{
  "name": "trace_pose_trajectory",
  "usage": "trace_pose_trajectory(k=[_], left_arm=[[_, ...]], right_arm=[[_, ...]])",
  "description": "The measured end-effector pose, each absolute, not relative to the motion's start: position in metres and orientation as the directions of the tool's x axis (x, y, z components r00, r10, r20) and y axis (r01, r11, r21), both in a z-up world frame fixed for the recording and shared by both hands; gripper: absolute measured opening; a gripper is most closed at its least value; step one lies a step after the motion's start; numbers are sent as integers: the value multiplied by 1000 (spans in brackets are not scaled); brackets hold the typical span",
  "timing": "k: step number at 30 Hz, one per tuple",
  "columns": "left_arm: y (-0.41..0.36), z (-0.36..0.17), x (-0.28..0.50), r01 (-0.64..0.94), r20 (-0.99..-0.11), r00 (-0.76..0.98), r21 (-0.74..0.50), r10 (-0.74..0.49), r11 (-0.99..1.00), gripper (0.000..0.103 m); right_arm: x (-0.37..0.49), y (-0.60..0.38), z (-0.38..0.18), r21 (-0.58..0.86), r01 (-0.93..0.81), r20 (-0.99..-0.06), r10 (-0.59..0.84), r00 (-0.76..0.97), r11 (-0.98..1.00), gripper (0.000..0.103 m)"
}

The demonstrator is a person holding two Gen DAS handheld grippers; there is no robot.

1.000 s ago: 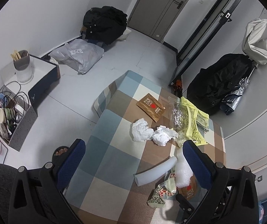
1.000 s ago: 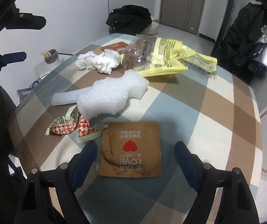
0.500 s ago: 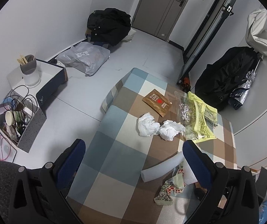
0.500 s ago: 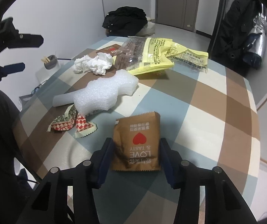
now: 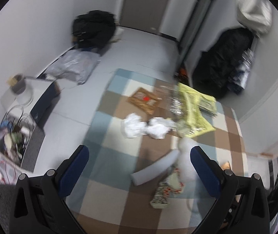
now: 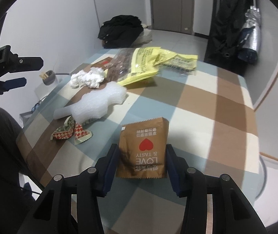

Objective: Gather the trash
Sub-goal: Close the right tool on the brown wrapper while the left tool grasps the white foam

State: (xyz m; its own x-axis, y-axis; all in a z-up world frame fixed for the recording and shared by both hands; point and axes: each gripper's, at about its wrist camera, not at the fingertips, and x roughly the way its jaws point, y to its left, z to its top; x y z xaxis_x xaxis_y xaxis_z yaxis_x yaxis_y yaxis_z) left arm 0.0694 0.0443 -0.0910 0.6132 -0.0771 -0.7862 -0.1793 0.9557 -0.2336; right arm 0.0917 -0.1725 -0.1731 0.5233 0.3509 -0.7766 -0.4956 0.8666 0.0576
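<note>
My right gripper (image 6: 142, 163) is shut on a brown "LOVE & TASTY" snack packet (image 6: 143, 146), which stands up from the checked tablecloth (image 6: 207, 107) between the blue pads. Farther back on the table lie red-and-white wrappers (image 6: 70, 132), a white foam piece (image 6: 100, 103), crumpled white tissues (image 6: 87, 78) and yellow bags (image 6: 154, 66). My left gripper (image 5: 139, 152) hangs open high over the table's left side with nothing between its fingers. Below it I see the tissues (image 5: 144, 126), a white tube (image 5: 154, 170), the wrappers (image 5: 164, 193) and a second brown packet (image 5: 143, 99).
Left of the table, on the floor, stand a white box with a cup (image 5: 24, 95) and a grey basket of cables (image 5: 16, 134). A black bag (image 5: 94, 27) and a grey sack (image 5: 74, 66) lie near the wall. A dark coat (image 6: 228, 25) hangs at the right.
The right jaws closed on the brown packet and raised it off the cloth, so it now stands tilted up. The left gripper drifted and rolled over the table; its view is blurred.
</note>
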Motion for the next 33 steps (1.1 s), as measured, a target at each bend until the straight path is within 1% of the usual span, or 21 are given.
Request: trace_pose_trajectory(k=[3,6,8,10,15,17,20,22,24,25,26,27,28,29,30,31,33], left_arm=[[22,-85,79,-80,-793,599,-193,-108,978,102],[-1,-90,93,31,-827,544,-149,-142,988,102],[-10,-96,99,48,-837,537,-93,-104,995,102],[-18,-107,108,78,-868,488,-65,-95,995,102],[-26,-124,113,125,-909,400,-76,-120,989,101],[-32,-126,113,144,-916,386,-55,-107,988,99],[-42,-130,114,181,-927,365,-24,-90,983,99],[-45,-134,115,187,-932,357,4,-65,982,92],[-45,-136,114,191,-935,350,20,-49,981,76],[-45,-139,114,192,-939,340,24,-43,981,71],[-46,-141,114,190,-942,333,28,-38,981,63],[-45,-141,114,187,-944,328,28,-36,982,58],[-44,-141,114,184,-944,327,23,-39,983,57],[-43,-139,113,181,-942,333,14,-48,983,53],[-43,-138,112,184,-940,338,15,-48,983,47],[-44,-138,112,191,-939,340,21,-45,981,45],[-45,-139,113,198,-945,320,-3,-68,980,34]], right_arm=[[91,-184,-168,68,-477,-764,354,540,876,46],[90,-192,-164,56,-461,-754,341,562,885,46],[91,-198,-162,61,-448,-749,338,570,892,46],[93,-210,-160,111,-425,-743,359,564,898,46],[101,-238,-158,153,-355,-740,345,578,922,46],[101,-246,-157,169,-338,-735,346,583,926,46],[101,-252,-157,178,-330,-734,348,583,927,46],[100,-253,-157,177,-326,-731,346,588,929,46],[101,-257,-156,192,-320,-725,354,591,928,46],[102,-259,-155,211,-317,-720,366,589,925,46],[103,-261,-155,229,-314,-717,378,586,921,46],[105,-263,-156,247,-308,-713,388,584,919,46],[107,-265,-156,261,-302,-710,395,583,917,46],[108,-266,-156,266,-299,-709,397,583,916,46],[109,-266,-157,265,-299,-709,396,584,917,46],[109,-265,-157,261,-303,-709,395,584,917,46],[108,-264,-156,254,-313,-708,397,585,915,46]])
